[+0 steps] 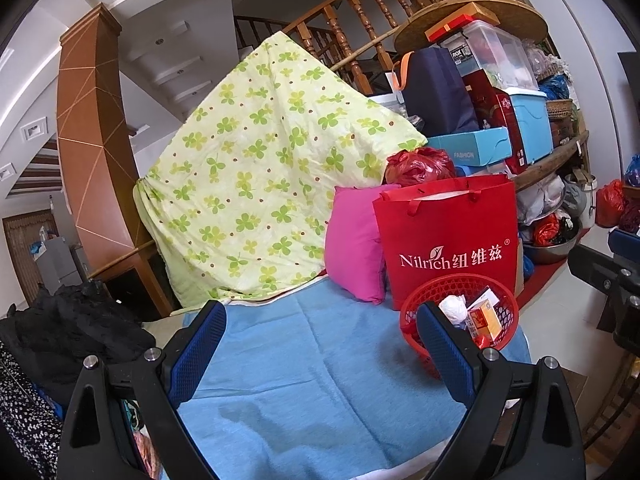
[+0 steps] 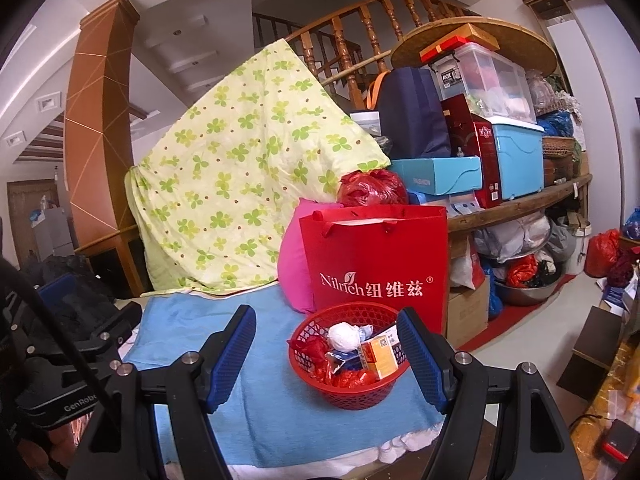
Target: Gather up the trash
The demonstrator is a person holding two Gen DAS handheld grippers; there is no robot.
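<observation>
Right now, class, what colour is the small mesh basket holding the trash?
The mesh basket is red, clearest in the right wrist view.

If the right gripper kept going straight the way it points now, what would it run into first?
Probably the red basket of trash on the blue towel. It sits just ahead of the open right gripper, toward its right finger; behind it stands the red paper bag. Depth is uncertain.

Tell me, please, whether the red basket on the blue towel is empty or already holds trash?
It already holds trash: the red basket contains a white crumpled wad, an orange carton and red wrappers.
</observation>
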